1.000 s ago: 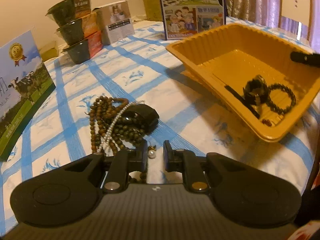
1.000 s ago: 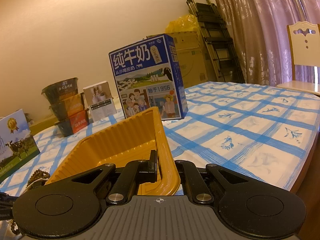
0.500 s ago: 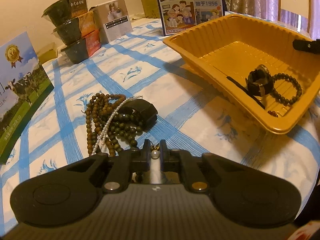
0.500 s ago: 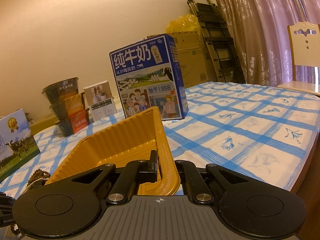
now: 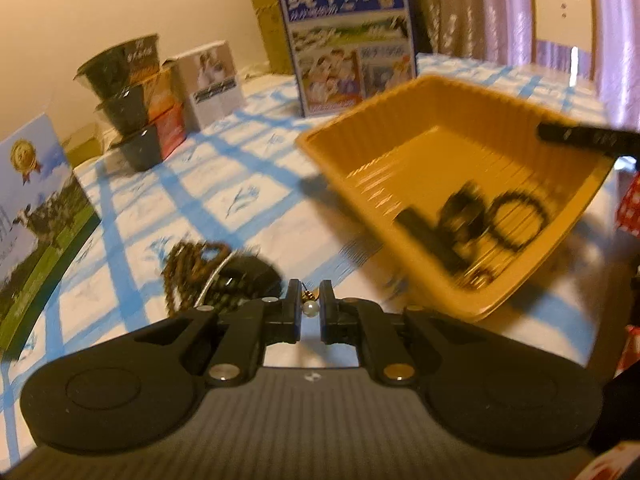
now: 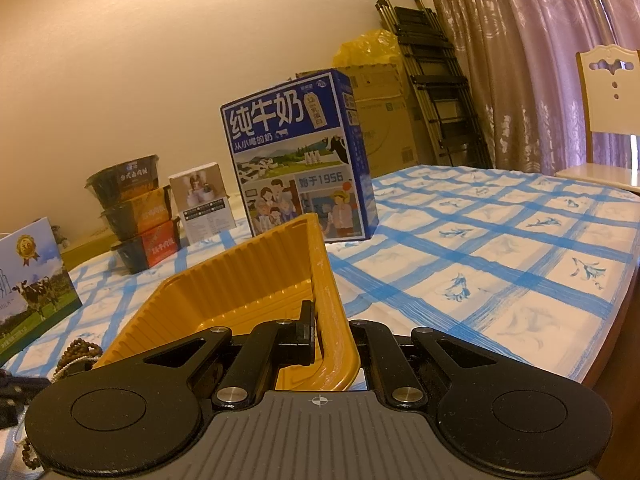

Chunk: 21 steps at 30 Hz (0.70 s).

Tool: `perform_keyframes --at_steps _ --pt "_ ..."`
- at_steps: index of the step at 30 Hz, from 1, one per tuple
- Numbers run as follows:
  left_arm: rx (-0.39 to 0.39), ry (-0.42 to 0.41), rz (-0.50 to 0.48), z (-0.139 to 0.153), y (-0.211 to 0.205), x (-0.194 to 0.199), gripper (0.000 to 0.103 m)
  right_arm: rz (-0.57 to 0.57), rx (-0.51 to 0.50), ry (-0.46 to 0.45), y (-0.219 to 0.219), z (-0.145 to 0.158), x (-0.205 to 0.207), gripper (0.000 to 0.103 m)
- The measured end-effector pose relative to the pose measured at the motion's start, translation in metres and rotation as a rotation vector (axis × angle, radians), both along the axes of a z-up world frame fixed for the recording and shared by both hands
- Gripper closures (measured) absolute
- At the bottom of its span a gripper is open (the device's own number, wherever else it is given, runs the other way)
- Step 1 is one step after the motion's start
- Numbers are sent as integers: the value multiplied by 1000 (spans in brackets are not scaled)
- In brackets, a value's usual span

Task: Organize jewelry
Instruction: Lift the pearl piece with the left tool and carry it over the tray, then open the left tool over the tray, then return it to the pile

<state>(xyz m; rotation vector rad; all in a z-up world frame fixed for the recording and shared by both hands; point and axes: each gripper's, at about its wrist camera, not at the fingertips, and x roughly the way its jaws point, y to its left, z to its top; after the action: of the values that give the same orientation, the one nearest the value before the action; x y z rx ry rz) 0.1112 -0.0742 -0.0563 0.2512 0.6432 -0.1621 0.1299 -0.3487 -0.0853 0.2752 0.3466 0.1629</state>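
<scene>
My left gripper (image 5: 309, 307) is shut on a small pearl earring (image 5: 309, 307) with a gold hook, held just above the cloth. Left of it a pile of brown bead necklaces (image 5: 188, 270), a white pearl strand and a dark oval piece (image 5: 252, 276) lies on the table. The yellow tray (image 5: 400, 128) stands to the right, tilted, with a black watch (image 5: 460, 216), a black bead bracelet (image 5: 518, 220) and small gold pieces inside. My right gripper (image 6: 330, 334) is shut on the yellow tray's (image 6: 248, 280) near wall, and one of its fingers (image 5: 576, 138) shows on the rim in the left wrist view.
A blue milk carton (image 6: 298, 160) stands behind the tray. Stacked dark bowls (image 6: 132, 212), a small white box (image 6: 204, 202) and a cow-print carton (image 6: 30, 280) line the left. The table's edge (image 6: 616, 336) curves at right, with a chair (image 6: 608, 92) beyond.
The left gripper closed on the pearl earring and lifted it off the cloth, moving toward the tray. The right gripper and the tray kept still.
</scene>
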Motion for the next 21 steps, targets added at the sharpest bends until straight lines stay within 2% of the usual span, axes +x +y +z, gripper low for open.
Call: perform_keyframes --at_steps 6,12,21 --pt "-115 -6 -68 22 -23 3 96 0 2 -1 1 0 0 97" --pt "-253 70 -149 21 -61 20 96 1 3 -1 1 2 0 97" --pt "-310 133 -163 8 -90 47 96 6 14 -2 3 7 -1 97"
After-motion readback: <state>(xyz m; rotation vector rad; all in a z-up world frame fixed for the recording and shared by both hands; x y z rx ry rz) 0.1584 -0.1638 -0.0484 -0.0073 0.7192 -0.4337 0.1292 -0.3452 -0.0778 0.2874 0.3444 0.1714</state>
